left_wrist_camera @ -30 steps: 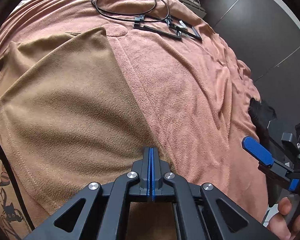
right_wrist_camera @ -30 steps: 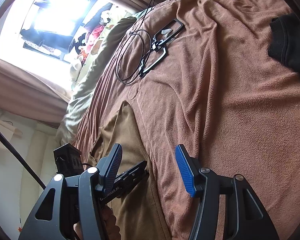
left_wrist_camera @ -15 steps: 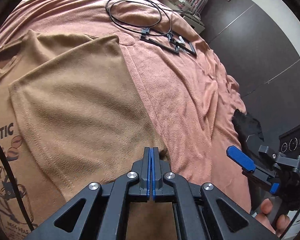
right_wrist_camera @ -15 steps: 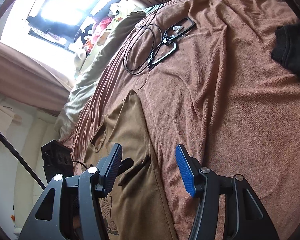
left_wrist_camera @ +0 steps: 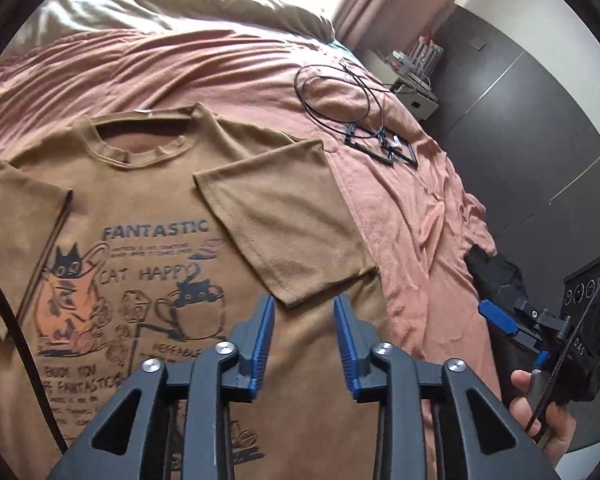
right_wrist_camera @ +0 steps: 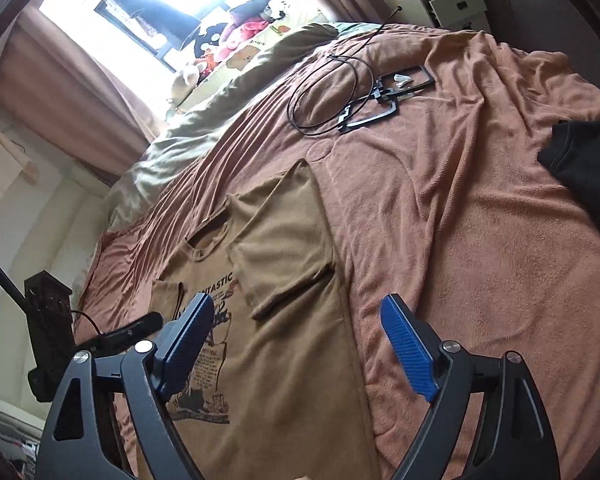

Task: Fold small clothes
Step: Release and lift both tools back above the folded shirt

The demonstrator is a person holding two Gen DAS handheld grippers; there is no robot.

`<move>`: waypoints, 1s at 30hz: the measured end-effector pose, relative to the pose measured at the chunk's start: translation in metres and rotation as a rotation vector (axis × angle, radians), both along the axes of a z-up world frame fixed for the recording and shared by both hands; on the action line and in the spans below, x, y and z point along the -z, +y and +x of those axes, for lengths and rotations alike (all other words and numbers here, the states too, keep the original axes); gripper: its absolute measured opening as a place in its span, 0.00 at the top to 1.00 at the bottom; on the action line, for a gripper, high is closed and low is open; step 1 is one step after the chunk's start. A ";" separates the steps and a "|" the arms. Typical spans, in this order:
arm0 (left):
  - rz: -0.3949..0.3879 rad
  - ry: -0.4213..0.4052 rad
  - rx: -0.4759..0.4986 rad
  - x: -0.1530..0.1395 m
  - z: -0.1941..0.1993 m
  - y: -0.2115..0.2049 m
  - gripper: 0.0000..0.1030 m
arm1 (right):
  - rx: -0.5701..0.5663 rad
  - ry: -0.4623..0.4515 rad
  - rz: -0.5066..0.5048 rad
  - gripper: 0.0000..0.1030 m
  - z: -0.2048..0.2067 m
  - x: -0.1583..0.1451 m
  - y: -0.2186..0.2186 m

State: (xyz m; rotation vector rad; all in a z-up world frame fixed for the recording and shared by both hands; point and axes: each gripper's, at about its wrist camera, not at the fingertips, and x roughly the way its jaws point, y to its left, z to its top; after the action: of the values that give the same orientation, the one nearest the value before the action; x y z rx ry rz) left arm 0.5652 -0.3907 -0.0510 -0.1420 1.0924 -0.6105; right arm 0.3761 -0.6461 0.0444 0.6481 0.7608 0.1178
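A brown T-shirt (left_wrist_camera: 148,240) with a cat print lies face up on the pink blanket (left_wrist_camera: 400,216). One sleeve (left_wrist_camera: 284,220) is folded in over the chest. My left gripper (left_wrist_camera: 303,305) hovers above the shirt near that sleeve's hem. Its jaws are opening and nothing is between them. In the right wrist view, my right gripper (right_wrist_camera: 298,306) hangs over the shirt (right_wrist_camera: 292,320) at its blanket-side edge. Its jaws are spreading wide and hold nothing. The right gripper (left_wrist_camera: 500,318) also shows in the left wrist view, held by a hand (left_wrist_camera: 548,420).
A black cable loop and black frames (right_wrist_camera: 376,96) lie on the blanket beyond the shirt. A black garment (right_wrist_camera: 584,152) sits at the bed's right edge. An olive duvet (left_wrist_camera: 180,8) and soft toys are at the head. A bedside unit (right_wrist_camera: 452,0) and dark wall panels (left_wrist_camera: 540,120) stand beyond.
My left gripper was shut low on the shirt; it has parted its jaws, risen and drawn back, so the whole shirt shows. The right gripper has opened wider and lifted too.
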 end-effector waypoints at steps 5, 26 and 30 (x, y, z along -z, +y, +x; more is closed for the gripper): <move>-0.013 -0.064 -0.053 -0.034 -0.021 0.050 0.28 | -0.021 0.002 -0.061 0.00 -0.032 -0.019 0.018; -0.063 -0.265 -0.219 -0.113 -0.139 0.231 0.05 | -0.026 -0.102 -0.264 0.00 -0.185 -0.084 0.074; -0.035 -0.274 -0.232 -0.119 -0.169 0.253 0.05 | -0.020 -0.125 -0.286 0.00 -0.215 -0.084 0.077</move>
State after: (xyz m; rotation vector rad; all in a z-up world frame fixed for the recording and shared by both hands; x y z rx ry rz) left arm 0.3957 -0.1379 0.0679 -0.2055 0.7867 -0.4257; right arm 0.1612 -0.5692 0.1287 0.3577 0.6480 0.0650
